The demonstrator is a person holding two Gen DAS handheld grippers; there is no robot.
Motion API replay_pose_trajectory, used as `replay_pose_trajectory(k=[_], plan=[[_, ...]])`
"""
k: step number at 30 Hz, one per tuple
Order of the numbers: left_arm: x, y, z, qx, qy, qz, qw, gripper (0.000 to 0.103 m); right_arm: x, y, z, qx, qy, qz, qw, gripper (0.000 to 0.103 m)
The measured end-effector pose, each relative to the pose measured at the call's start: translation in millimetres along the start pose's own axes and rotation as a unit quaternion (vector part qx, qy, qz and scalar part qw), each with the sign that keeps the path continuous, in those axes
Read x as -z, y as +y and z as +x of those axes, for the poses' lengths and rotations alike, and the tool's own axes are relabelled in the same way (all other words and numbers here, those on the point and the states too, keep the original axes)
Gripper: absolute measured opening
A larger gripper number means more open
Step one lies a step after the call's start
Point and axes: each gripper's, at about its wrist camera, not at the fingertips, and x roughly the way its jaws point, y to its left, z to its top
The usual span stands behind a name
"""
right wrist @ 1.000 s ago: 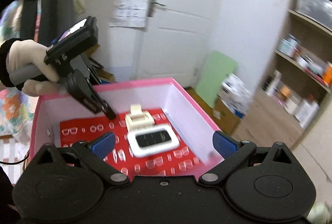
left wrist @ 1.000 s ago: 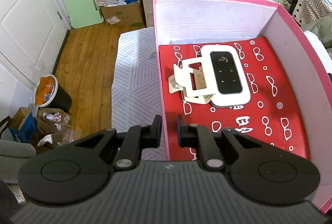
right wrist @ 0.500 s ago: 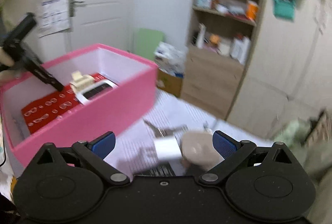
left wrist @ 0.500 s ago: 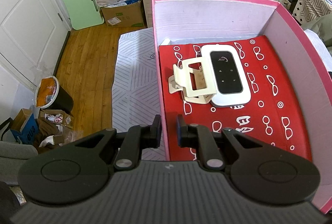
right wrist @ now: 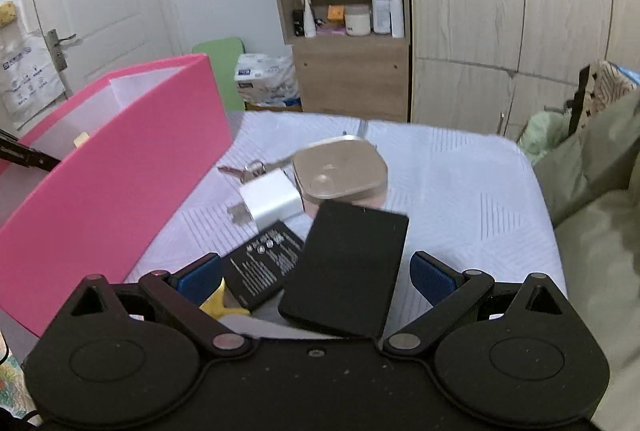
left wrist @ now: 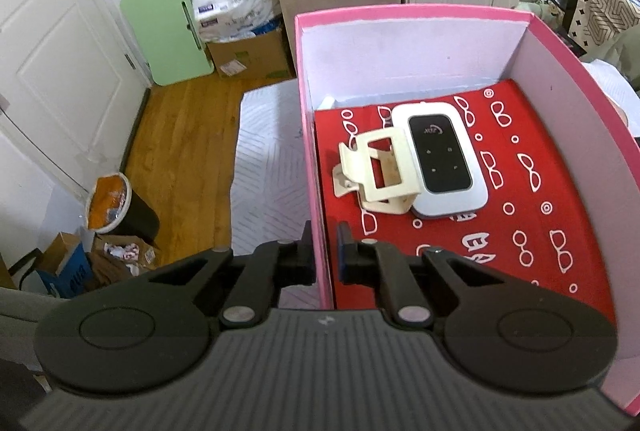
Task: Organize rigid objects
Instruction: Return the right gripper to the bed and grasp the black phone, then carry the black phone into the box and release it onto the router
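- The pink box (left wrist: 312, 159) stood on the counter (right wrist: 460, 183), which was spread with a pale patterned cloth. Its floor was lined with red paper printed with white glasses.
- In the box, toward its left wall, lay a white device with a black panel (left wrist: 440, 159), and a cream plastic holder (left wrist: 376, 171) touched its left side, partly under it.
- My left gripper (left wrist: 322, 255) was clamped on the box's left wall near the near corner, one finger outside and one inside.
- The loose things sat in a cluster on the counter just beside the box's right wall: a flat black slab (right wrist: 348, 267) nearest me, a black battery (right wrist: 264, 263) partly under its left edge, a white charger plug (right wrist: 268, 203) beyond that, a tan rounded case (right wrist: 340, 171) just behind, and keys (right wrist: 244, 171) at the plug's far side.
- My right gripper (right wrist: 316, 275) hung over the black slab with its blue-padded fingers spread wide, gripping nothing.
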Motion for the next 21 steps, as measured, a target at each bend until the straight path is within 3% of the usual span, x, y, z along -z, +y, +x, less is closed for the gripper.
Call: replay_pose_trajectory(k=[7, 12, 14, 17, 21], plan=[[-1, 0, 0, -0.009, -0.003, 0.002, 1.0, 0.005, 4, -2, 16, 0.028, 0.023, 0.008, 0.999, 0.098], [0, 1, -1, -0.01, -0.004, 0.0, 0.9999, 0.004, -2, -7, 29, 0.028, 0.032, 0.028, 0.999, 0.085], [0, 1, -1, -0.008, -0.004, -0.003, 1.0, 0.004, -4, -10, 33, 0.038, 0.032, 0.035, 0.998, 0.071], [0, 1, 0, -0.009, -0.003, -0.002, 1.0, 0.004, -7, -14, 31, 0.036, 0.029, 0.052, 0.998, 0.07], [-1, 1, 1, -0.007, 0.001, -0.003, 1.0, 0.004, -9, -23, 21, 0.002, 0.016, 0.094, 0.995, 0.07]])
